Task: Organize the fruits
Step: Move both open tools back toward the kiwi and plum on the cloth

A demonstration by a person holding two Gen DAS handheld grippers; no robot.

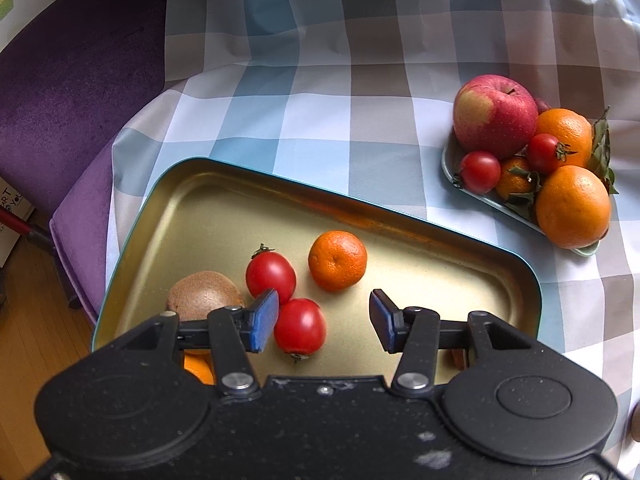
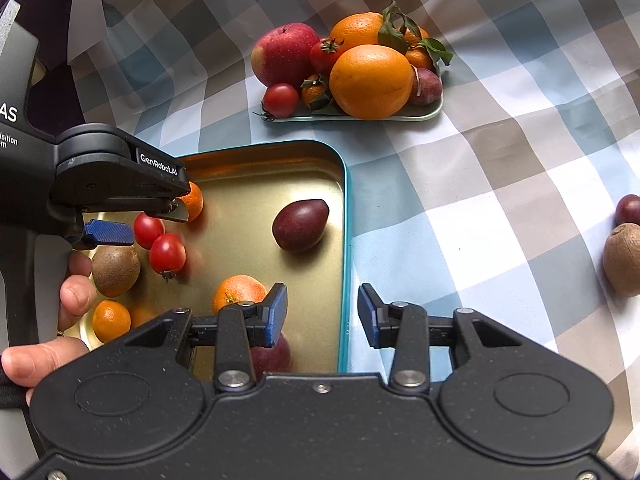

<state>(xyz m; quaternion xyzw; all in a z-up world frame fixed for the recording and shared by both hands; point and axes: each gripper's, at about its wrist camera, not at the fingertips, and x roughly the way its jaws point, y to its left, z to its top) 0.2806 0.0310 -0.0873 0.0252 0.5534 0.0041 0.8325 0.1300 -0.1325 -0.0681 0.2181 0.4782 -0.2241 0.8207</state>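
Observation:
A gold tin tray with a teal rim (image 1: 224,208) (image 2: 347,216) lies on the checked cloth. It holds two tomatoes (image 1: 300,326) (image 2: 167,254), mandarins (image 1: 337,261) (image 2: 239,292), a kiwi (image 1: 203,295) (image 2: 116,270) and a dark passion fruit (image 2: 300,225). My left gripper (image 1: 324,320) is open and empty over the tray, one tomato lying below between its fingers; it also shows in the right wrist view (image 2: 120,220). My right gripper (image 2: 322,312) is open and empty above the tray's right rim.
A small pale plate (image 1: 450,168) (image 2: 434,110) beyond the tray holds an apple (image 1: 494,116), oranges (image 2: 370,80), tomatoes, leafy mandarins and a plum. A kiwi (image 2: 624,258) and a dark fruit (image 2: 628,208) lie on the cloth at right. A purple cushion (image 1: 68,92) is at left.

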